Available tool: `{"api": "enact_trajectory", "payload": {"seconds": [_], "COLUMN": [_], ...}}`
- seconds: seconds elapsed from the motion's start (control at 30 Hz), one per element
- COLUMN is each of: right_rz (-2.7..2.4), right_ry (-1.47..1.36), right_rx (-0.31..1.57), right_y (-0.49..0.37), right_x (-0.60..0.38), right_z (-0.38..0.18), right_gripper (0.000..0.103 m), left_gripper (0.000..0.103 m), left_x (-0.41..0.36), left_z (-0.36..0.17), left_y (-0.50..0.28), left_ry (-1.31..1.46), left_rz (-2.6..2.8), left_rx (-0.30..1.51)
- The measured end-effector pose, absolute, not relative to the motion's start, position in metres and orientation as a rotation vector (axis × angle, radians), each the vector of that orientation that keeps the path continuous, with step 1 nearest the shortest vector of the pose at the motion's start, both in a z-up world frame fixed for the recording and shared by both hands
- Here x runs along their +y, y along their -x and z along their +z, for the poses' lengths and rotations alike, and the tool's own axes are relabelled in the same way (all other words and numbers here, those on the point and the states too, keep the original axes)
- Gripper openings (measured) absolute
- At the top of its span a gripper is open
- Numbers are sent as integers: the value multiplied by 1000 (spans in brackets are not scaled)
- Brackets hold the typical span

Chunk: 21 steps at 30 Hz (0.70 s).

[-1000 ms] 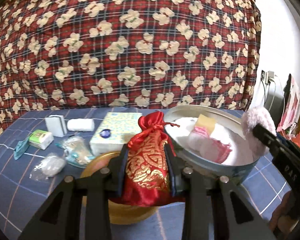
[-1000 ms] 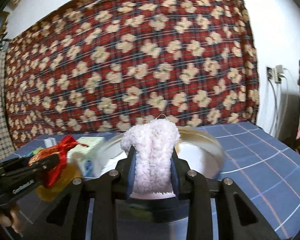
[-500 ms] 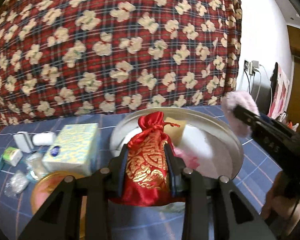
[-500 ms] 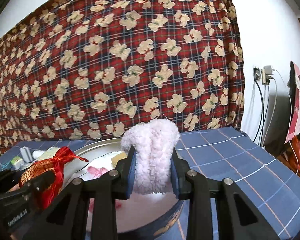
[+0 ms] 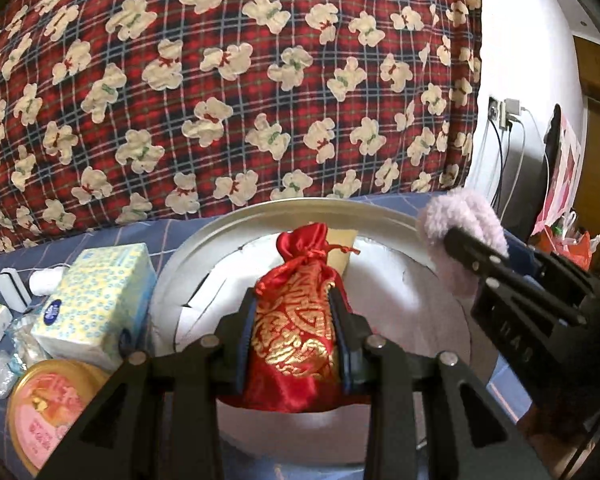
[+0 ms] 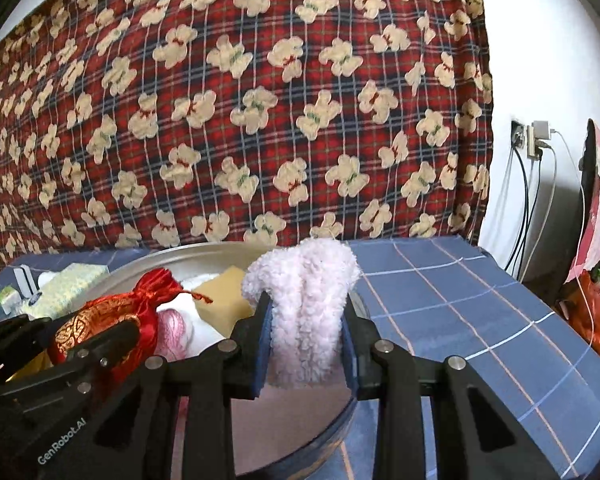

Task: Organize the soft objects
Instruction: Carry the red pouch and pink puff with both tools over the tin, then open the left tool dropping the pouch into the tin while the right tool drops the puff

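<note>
My left gripper [image 5: 294, 320] is shut on a red and gold satin pouch [image 5: 296, 332] and holds it over the round metal tin [image 5: 260, 220]. The pouch also shows in the right wrist view [image 6: 112, 316]. My right gripper [image 6: 306, 332] is shut on a fluffy pink sock [image 6: 306, 312] above the tin's right rim [image 6: 204, 250]; the sock also shows in the left wrist view [image 5: 460, 236]. Inside the tin lie white padding [image 5: 404, 292], a yellow sponge [image 6: 220, 300] and a pink soft item [image 6: 170, 328].
Left of the tin stand a tissue box [image 5: 96, 300], a gold lid with pink print [image 5: 48, 404], small packets [image 5: 0, 316] and a white roll. A red plaid bear-print cloth [image 5: 220, 80] hangs behind. The blue checked tablecloth [image 6: 460, 300] ends at right near cables and bags.
Both grippers have moved right and over the tin with their loads. The pouch now hangs above the tin's inside instead of above the gold lid.
</note>
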State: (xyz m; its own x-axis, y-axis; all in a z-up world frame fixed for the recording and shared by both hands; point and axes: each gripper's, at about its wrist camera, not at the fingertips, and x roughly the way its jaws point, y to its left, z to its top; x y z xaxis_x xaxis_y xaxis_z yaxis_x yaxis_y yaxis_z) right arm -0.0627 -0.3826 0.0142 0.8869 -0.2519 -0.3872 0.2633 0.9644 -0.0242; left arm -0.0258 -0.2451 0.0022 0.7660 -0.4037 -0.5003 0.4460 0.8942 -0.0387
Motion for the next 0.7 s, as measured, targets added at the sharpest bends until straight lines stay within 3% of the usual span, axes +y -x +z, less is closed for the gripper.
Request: {"api": "enact_trajectory", "payload": {"seconds": [0.43, 0.53, 0.63, 0.7], "right_rz": [-233, -230, -245, -251], "right_ry": [-49, -47, -50, -67], "right_rx": [430, 429, 413, 381], "right_y": [57, 57, 59, 64], "right_x": [-384, -383, -383, -384], "right_z": [9, 9, 10, 12], "right_gripper": [35, 48, 70, 79], "left_gripper": [32, 38, 49, 68], "left_x": [-251, -250, -251, -250], "left_z": [-8, -8, -8, -7], "left_y": [17, 16, 16, 19], "left_ry": [-100, -97, -97, -102], "left_rz": [-451, -443, -441, -432], "left_rx": [541, 541, 543, 526]}}
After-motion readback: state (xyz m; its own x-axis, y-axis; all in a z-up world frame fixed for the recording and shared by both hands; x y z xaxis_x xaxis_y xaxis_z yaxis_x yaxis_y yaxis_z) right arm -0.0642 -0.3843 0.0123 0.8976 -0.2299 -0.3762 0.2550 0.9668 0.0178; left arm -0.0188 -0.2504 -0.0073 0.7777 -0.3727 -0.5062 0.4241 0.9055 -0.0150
